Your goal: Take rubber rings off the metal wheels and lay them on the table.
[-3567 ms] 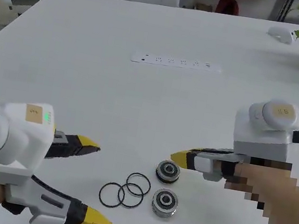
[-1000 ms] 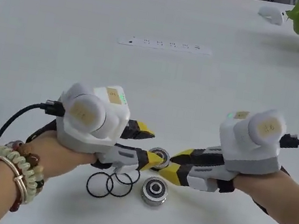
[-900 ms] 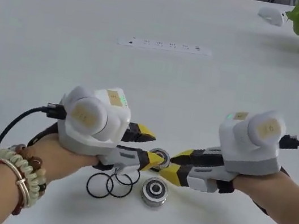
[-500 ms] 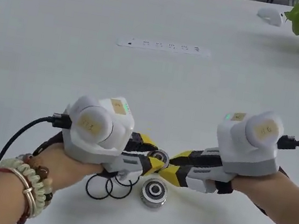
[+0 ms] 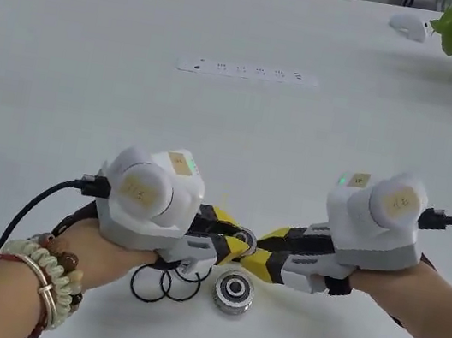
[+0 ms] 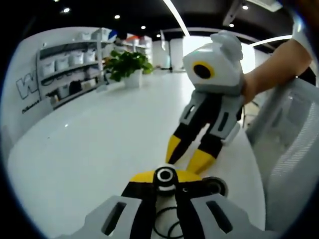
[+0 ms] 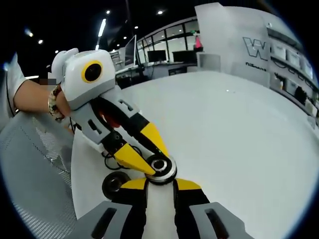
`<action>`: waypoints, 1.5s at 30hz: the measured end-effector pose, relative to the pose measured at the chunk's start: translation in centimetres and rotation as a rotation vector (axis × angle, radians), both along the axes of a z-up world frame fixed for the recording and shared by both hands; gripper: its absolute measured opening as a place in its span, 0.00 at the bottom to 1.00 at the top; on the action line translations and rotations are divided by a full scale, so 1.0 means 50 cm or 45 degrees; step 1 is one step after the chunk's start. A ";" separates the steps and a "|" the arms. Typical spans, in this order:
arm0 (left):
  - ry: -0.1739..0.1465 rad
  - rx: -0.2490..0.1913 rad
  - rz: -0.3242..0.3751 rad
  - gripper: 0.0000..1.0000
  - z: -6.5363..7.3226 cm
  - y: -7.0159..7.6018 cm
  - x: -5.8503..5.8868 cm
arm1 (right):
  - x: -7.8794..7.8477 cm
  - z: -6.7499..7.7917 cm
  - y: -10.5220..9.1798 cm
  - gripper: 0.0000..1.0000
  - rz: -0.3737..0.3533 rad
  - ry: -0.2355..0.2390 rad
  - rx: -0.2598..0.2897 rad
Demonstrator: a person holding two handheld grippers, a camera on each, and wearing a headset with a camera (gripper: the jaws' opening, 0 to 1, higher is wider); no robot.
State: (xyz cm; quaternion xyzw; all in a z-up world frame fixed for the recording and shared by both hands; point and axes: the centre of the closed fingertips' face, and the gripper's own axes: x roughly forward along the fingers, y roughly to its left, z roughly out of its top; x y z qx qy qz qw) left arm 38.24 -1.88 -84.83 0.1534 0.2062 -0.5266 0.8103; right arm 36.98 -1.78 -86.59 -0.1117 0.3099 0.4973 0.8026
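My left gripper (image 5: 230,236) and right gripper (image 5: 265,246) meet tip to tip, both clamped on one metal wheel (image 5: 241,241) held off the table (image 5: 215,132); second wheel (image 5: 233,290) and loose rubber rings (image 5: 156,284) lie just beneath.

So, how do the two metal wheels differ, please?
The held wheel is clamped in the left hand-held gripper, off the table; the other wheel lies flat on it, untouched. The held wheel is farther from the person; the other wheel nearer, beside the loose rings. Both look like matching metal wheels.
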 end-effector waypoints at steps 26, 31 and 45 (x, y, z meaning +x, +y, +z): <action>0.006 -0.016 0.017 0.15 0.003 0.004 -0.002 | 0.009 0.009 0.013 0.22 0.027 -0.097 -0.037; 0.008 -0.018 0.019 0.15 0.003 0.004 -0.001 | 0.008 0.010 0.012 0.21 0.045 -0.104 -0.045; 0.031 -0.031 0.038 0.15 0.001 0.003 0.000 | 0.005 0.003 -0.001 0.13 0.100 -0.138 -0.116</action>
